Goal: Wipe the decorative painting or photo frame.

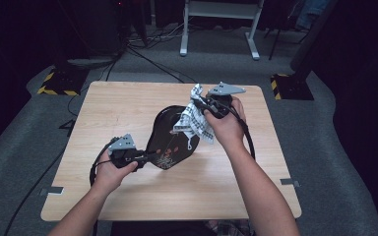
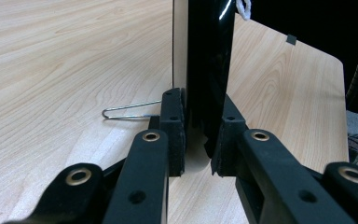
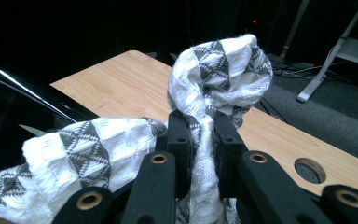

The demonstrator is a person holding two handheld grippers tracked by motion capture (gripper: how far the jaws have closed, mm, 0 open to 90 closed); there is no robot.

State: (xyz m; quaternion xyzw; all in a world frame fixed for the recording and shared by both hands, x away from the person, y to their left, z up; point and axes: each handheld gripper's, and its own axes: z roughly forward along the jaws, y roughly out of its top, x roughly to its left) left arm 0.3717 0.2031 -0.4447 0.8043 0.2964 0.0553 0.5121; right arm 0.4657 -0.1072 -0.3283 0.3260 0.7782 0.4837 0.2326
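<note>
A glossy black plate with a red and white pattern (image 1: 170,140) stands tilted over the middle of the wooden table (image 1: 123,103). My left gripper (image 1: 145,157) is shut on its near rim. In the left gripper view the jaws (image 2: 200,135) press on both sides of the plate's edge (image 2: 207,70). My right gripper (image 1: 204,105) is shut on a white cloth with grey triangles (image 1: 194,120), which drapes over the plate's upper right part. In the right gripper view the cloth (image 3: 219,70) bunches above and to the left of the jaws (image 3: 200,135), beside the dark plate (image 3: 18,102).
A thin wire hook (image 2: 126,112) lies on the table left of the plate's edge. A round hole (image 3: 310,170) is in the tabletop. A white desk frame (image 1: 216,29), cables and yellow-black striped bases (image 1: 59,81) stand on the grey floor behind.
</note>
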